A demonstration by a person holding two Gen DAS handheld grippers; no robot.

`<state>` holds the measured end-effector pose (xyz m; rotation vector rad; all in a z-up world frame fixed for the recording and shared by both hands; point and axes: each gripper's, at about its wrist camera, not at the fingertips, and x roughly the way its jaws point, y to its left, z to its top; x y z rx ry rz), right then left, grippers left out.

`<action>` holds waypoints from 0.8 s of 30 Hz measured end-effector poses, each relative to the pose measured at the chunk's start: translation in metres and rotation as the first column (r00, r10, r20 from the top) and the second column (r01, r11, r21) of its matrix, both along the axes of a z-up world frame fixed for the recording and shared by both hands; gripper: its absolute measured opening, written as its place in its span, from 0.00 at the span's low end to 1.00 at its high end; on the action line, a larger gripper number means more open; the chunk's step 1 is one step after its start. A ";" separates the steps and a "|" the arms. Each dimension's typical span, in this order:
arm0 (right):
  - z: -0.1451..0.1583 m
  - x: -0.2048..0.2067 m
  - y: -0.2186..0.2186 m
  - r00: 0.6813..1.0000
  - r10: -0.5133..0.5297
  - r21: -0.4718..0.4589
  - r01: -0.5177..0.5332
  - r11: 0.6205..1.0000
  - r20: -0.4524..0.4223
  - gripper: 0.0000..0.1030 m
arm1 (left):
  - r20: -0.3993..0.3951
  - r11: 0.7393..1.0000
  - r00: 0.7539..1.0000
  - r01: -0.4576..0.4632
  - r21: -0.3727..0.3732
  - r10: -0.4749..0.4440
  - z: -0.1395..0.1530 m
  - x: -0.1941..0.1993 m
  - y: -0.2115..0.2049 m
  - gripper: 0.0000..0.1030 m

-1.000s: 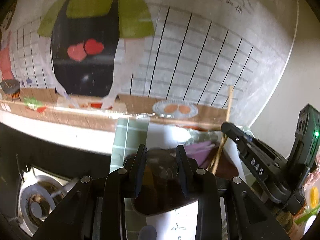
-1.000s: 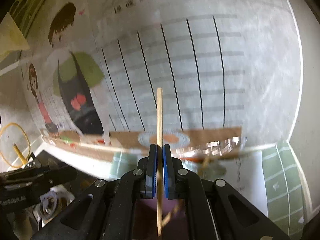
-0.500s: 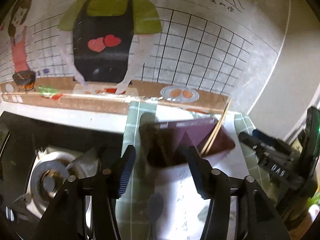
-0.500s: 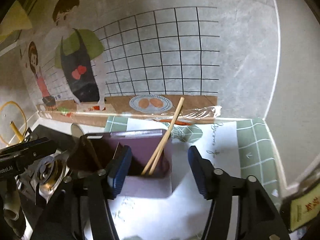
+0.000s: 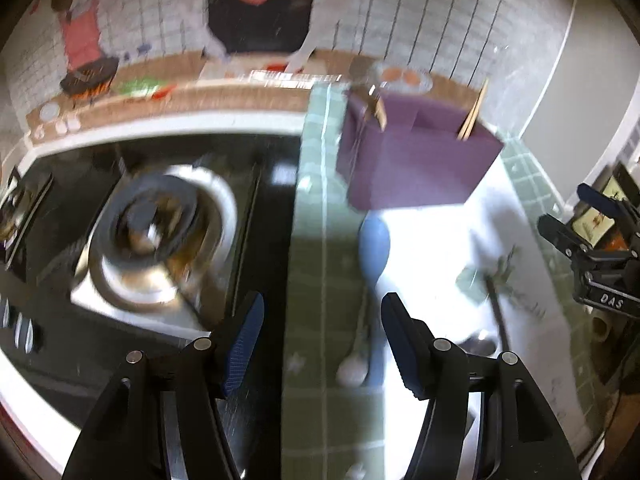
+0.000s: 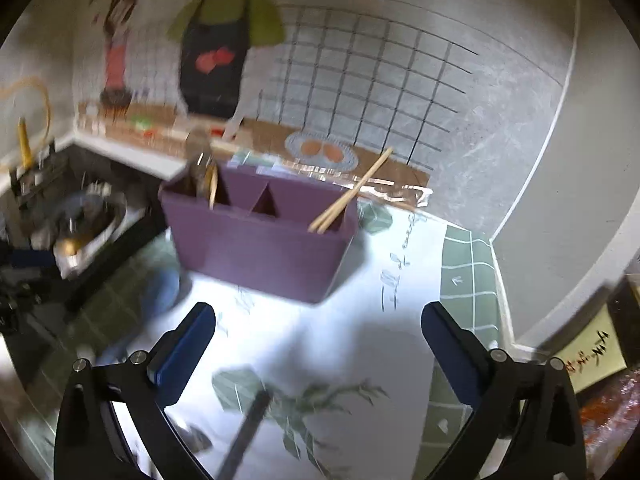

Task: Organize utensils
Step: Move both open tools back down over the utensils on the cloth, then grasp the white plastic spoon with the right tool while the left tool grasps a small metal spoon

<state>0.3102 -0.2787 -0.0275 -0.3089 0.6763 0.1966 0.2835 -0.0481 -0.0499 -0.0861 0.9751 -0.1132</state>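
The purple utensil holder (image 6: 260,236) was seen standing on the white mat (image 6: 360,332), at about twelve o'clock from both grippers. A pair of chopsticks (image 6: 348,198) was leaned in its right compartment; wooden handles (image 6: 210,184) were held in its left one. The left gripper (image 5: 320,336) was spread wide and empty — the right gripper (image 6: 318,336) likewise. A blue spoon (image 5: 374,248) was laid just below the holder, a dark-handled utensil (image 6: 244,436) at six o'clock.

Chopsticks (image 6: 349,197) in organizer's (image 6: 260,240) right compartment
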 end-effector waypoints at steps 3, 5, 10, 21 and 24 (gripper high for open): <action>-0.014 -0.017 0.007 0.998 0.043 -0.027 -0.044 0.999 -0.034 0.99 | -0.041 1.000 0.999 -0.029 -0.010 0.029 -0.014 -0.013 0.010 0.62; -0.024 -0.028 0.011 0.994 0.075 -0.030 -0.078 0.997 -0.081 0.99 | -0.055 0.999 0.997 -0.047 -0.015 0.046 -0.019 -0.019 0.017 0.63; -0.045 -0.055 0.020 0.952 0.163 0.039 -0.158 0.987 -0.260 0.56 | -0.065 0.997 0.996 -0.069 -0.015 0.068 -0.021 -0.030 0.025 0.65; -0.075 -0.085 0.050 0.848 0.279 0.179 -0.221 0.959 -0.450 0.16 | -0.076 1.000 0.997 -0.021 -0.018 0.019 -0.024 -0.035 0.016 0.66; -0.082 -0.086 0.051 0.835 0.279 0.189 -0.213 0.959 -0.474 0.15 | -0.081 1.000 0.997 -0.002 -0.014 0.001 -0.025 -0.036 0.011 0.66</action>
